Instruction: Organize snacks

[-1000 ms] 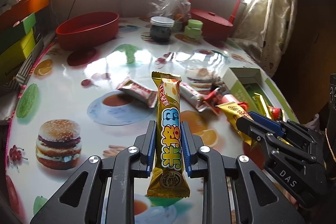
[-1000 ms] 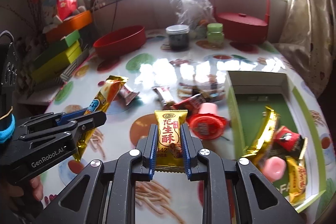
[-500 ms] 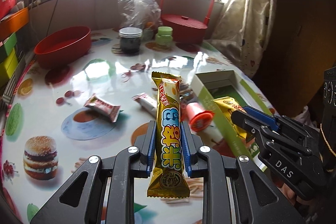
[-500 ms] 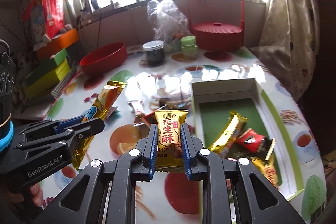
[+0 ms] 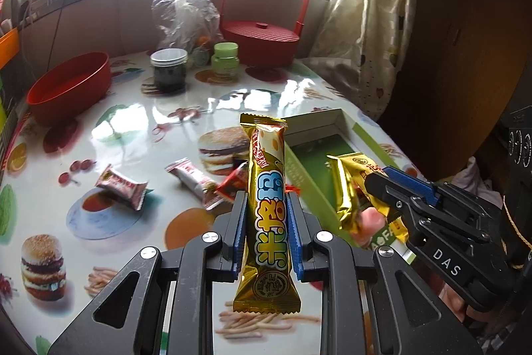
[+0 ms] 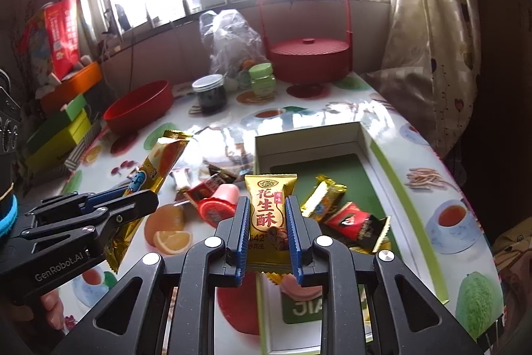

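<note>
My left gripper (image 5: 266,205) is shut on a long gold snack bar (image 5: 267,188) with blue lettering, held upright above the table; it also shows in the right wrist view (image 6: 146,188). My right gripper (image 6: 267,212) is shut on a gold peanut-candy packet (image 6: 268,212), held over the near end of the green-lined white box (image 6: 365,152). Gold and red packets (image 6: 352,218) lie in the box. Loose snacks lie on the table: a silver-red packet (image 5: 121,187), a white-red packet (image 5: 193,177) and a pink-red tub (image 6: 216,208).
A red bowl (image 5: 71,85), a dark jar (image 5: 168,69), a green jar (image 5: 226,57), a clear plastic bag (image 5: 184,12) and a red lidded basket (image 5: 261,39) stand at the table's far side. Coloured boxes (image 6: 63,128) are stacked at left. A curtain (image 5: 362,22) hangs at right.
Both grippers have moved right towards the box with their snacks still held. The right gripper now hangs over the box's near end.
</note>
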